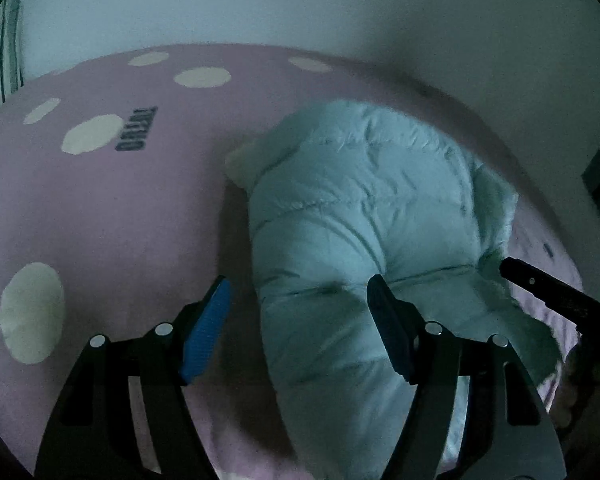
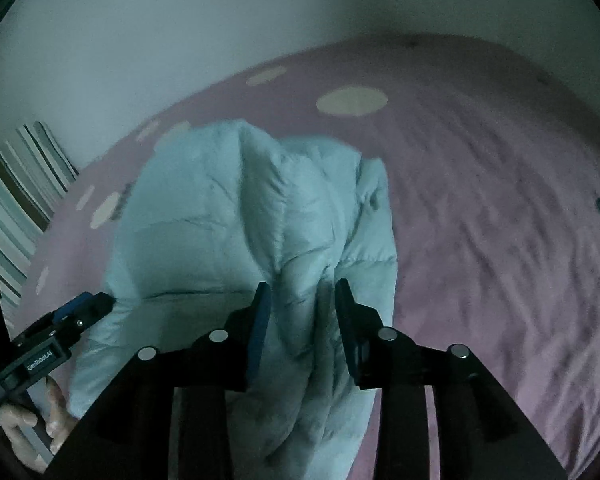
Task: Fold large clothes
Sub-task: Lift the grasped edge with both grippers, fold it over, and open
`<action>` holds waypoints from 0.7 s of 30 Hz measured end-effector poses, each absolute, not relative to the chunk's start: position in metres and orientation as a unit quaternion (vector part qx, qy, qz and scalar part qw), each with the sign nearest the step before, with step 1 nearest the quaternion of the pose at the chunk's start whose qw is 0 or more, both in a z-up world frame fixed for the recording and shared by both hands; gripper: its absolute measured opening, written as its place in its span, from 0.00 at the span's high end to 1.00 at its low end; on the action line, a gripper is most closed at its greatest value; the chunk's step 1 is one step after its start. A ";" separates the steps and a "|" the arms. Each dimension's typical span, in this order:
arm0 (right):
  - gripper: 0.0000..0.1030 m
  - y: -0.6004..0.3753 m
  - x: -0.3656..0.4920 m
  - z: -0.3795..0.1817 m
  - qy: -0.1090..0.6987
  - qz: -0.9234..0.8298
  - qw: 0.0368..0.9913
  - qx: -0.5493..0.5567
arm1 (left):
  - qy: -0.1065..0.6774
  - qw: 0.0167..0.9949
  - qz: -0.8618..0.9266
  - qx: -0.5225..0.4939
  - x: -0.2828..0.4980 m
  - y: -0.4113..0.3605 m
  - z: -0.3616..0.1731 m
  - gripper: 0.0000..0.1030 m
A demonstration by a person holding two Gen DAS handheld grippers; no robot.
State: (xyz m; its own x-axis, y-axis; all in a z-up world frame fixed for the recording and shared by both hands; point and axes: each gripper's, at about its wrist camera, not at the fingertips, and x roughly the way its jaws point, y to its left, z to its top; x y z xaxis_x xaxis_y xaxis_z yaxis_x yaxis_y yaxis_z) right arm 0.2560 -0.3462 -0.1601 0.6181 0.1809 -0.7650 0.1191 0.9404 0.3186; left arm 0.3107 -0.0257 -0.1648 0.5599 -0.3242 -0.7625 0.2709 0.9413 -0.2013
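In the centre of both views, a pale blue puffy jacket [image 1: 364, 216] lies bunched on a pink bedsheet [image 1: 112, 208] with cream dots. The left gripper [image 1: 300, 320] stands wide apart at the bottom of its frame, its pads free above the cloth, holding nothing. The right gripper [image 2: 302, 320] is only partly parted; a ridge of the jacket sits between its fingers [image 2: 260, 320], but whether the pads press it I cannot tell.
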 end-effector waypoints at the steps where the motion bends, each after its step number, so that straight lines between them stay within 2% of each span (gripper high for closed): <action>1: 0.67 -0.344 0.248 -0.152 0.428 0.021 0.888 0.169 | 0.434 0.884 -0.170 -0.035 0.306 -0.023 -0.161 0.32; 7: 0.68 -0.318 0.218 -0.132 0.412 0.054 0.900 0.134 | 0.436 0.879 -0.185 -0.046 0.288 -0.022 -0.160 0.34; 10: 0.73 -0.309 0.216 -0.146 0.433 0.060 0.892 0.118 | 0.447 0.873 -0.194 -0.037 0.287 -0.030 -0.169 0.35; 12: 0.73 -0.310 0.219 -0.159 0.445 0.054 0.886 0.120 | 0.457 0.867 -0.195 -0.030 0.283 -0.038 -0.178 0.39; 21: 0.75 -0.316 0.233 -0.204 0.472 0.051 0.870 0.131 | 0.488 0.853 -0.186 -0.015 0.294 -0.051 -0.211 0.36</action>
